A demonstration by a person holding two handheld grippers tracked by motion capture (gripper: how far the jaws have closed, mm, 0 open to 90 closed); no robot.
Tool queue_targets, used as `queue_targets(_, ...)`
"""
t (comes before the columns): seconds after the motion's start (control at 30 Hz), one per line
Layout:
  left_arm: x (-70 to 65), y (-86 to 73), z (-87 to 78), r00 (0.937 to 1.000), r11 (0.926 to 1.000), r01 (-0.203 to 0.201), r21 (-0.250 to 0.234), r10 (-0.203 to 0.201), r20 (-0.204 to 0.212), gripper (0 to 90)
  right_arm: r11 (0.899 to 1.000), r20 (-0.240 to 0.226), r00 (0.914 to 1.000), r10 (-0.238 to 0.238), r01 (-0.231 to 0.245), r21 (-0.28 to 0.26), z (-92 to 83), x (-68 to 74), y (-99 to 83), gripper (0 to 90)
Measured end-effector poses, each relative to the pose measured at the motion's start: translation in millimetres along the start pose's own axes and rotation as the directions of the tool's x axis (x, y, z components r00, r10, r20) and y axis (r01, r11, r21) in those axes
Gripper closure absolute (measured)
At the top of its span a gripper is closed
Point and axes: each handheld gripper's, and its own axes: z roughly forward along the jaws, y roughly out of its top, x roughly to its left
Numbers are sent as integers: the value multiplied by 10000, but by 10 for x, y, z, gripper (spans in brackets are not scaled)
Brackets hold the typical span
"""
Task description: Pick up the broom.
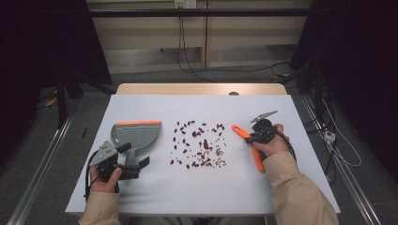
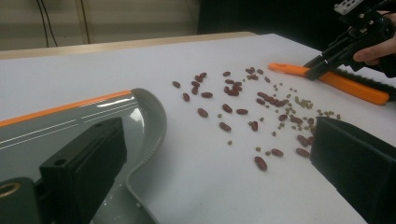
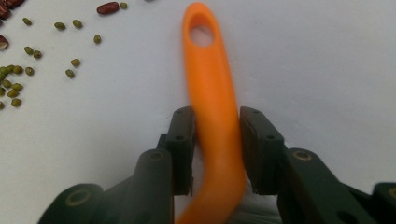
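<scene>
White board covers the worktop (image 1: pixel 155 197), with dark curtains and loose cables seen behind it. Red and green beans (image 1: pixel 199 145) are scattered in the middle. An orange brush (image 3: pixel 212 107) lies at the right of them, and its thin handle is pinched between the fingers of the right gripper (image 3: pixel 215 149). The handle looks like hard, smooth plastic, so it is judged to be light and stiff but a bit slippery; the middle of the handle, where it is held now, seems a good place. A grey dustpan (image 1: pixel 136 136) with an orange edge lies at the left. The fingers of the left gripper (image 1: pixel 133 164) are spread wide, with the dustpan's handle between them, and no squeeze is seen. The brush's bristles are mostly hidden by the hand. The tiny green beans are hard to count.
</scene>
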Motion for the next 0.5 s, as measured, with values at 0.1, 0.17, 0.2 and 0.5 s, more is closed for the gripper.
queue_targets(0.1, -14, 4, 5, 10000, 10000, -13, -23, 13, 7, 36, 9999, -43, 10000, 83, -84, -65, 0, -10, -6, 686)
queue_targets(0.17, -18, 8, 9, 10000, 10000, -59, -5, 59, 13, 36, 9993, -71, 9993, 362, -363, -130, -5, -17, -13, 689)
queue_targets(0.2, -18, 11, 10, 9999, 9999, -107, 28, 106, 8, 36, 9989, -121, 9990, 420, -422, -183, -6, -27, -15, 690)
queue_targets(0.5, -34, 20, 32, 10000, 10000, -38, 88, 38, -9, 36, 9952, -338, 9967, 744, -764, -605, -157, -20, -13, 723)
